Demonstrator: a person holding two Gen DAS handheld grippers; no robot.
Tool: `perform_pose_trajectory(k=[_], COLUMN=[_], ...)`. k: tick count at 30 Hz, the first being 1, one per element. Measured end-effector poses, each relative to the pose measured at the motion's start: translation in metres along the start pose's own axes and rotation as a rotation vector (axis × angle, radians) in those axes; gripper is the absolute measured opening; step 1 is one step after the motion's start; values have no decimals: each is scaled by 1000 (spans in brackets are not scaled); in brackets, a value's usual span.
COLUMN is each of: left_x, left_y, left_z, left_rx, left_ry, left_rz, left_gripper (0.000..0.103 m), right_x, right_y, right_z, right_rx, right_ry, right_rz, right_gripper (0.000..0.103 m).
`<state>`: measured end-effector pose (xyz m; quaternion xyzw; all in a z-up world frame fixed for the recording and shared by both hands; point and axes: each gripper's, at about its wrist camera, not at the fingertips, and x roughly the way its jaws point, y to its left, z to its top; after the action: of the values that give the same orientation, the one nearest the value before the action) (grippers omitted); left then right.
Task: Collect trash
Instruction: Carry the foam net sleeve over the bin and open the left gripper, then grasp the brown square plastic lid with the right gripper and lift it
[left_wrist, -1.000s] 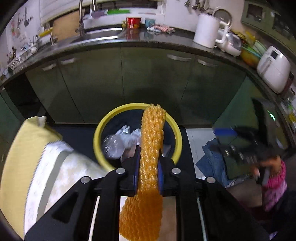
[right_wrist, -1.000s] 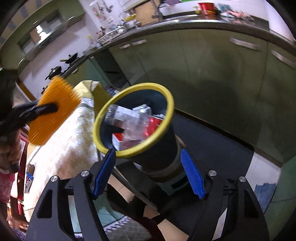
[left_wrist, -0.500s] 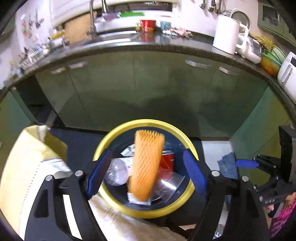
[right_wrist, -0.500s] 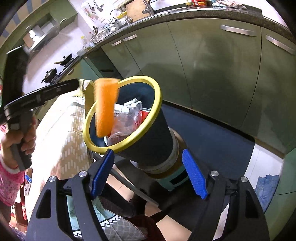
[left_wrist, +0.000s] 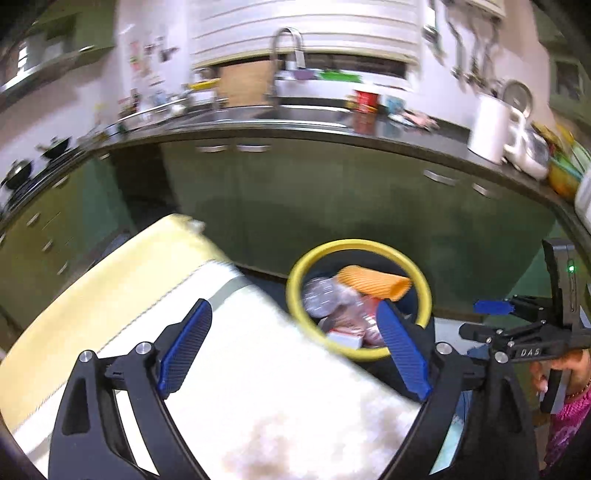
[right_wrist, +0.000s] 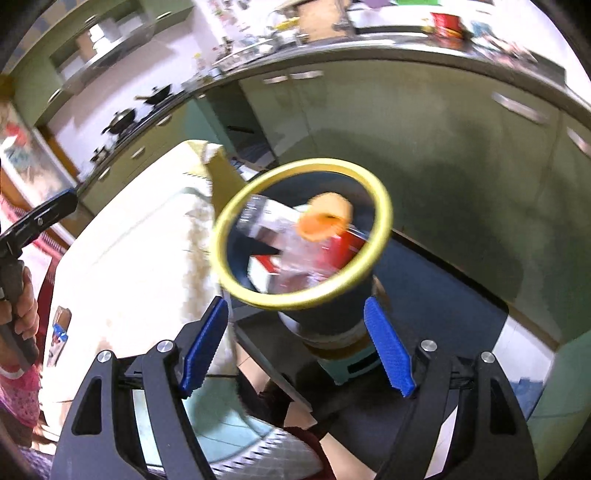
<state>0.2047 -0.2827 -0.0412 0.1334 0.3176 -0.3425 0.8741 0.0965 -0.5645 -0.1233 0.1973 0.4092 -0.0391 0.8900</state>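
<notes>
A dark trash bin with a yellow rim (left_wrist: 295, 273) (right_wrist: 384, 206) stands on the floor by the table. An orange foam net sleeve (left_wrist: 373, 282) (right_wrist: 325, 218) lies on top of the trash inside it, over a clear plastic bottle (left_wrist: 317, 293) and red and white packaging (right_wrist: 332, 247). My left gripper (left_wrist: 291, 343) is open and empty, above the table edge to the left of the bin. My right gripper (right_wrist: 295, 343) is open and empty, just in front of and below the bin; it also shows at the right of the left wrist view (left_wrist: 517, 325).
A table with a white and yellow cloth (left_wrist: 122, 295) (right_wrist: 122, 254) sits left of the bin. Green kitchen cabinets (left_wrist: 332, 192) under a dark counter with a sink, a white kettle (left_wrist: 491, 129) and appliances run behind. A dark mat (right_wrist: 443, 295) covers the floor.
My left gripper opened and let go of the orange sleeve, which dropped into the bin. The left gripper then drew back and to the left over the table. The right gripper stayed open.
</notes>
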Motion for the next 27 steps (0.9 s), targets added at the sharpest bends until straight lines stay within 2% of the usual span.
perform_pose_trajectory(k=[2, 9, 12, 17, 22, 27], left_x=[-16, -89, -121, -159, -180, -185], left_y=[21, 128, 186, 254, 295, 312], left_z=[-10, -57, -80, -117, -148, -162], left_rx=[-39, -224, -333, -475, -583, -646], left_ry=[-18, -111, -147, -187, -193, -187], left_rz=[27, 209, 311, 489, 590, 626], left_gripper=[87, 91, 92, 93, 93, 94], right_x=[5, 33, 45, 73, 96, 115], right_y=[21, 127, 177, 270, 369, 448], right_z=[5, 23, 26, 21, 1, -33], right_rx=[-43, -264, -360, -542, -735, -923], right_ry=[10, 67, 90, 140, 185, 242], right_rz=[14, 101, 155, 286, 411, 550], right_gripper=[76, 76, 76, 76, 76, 76])
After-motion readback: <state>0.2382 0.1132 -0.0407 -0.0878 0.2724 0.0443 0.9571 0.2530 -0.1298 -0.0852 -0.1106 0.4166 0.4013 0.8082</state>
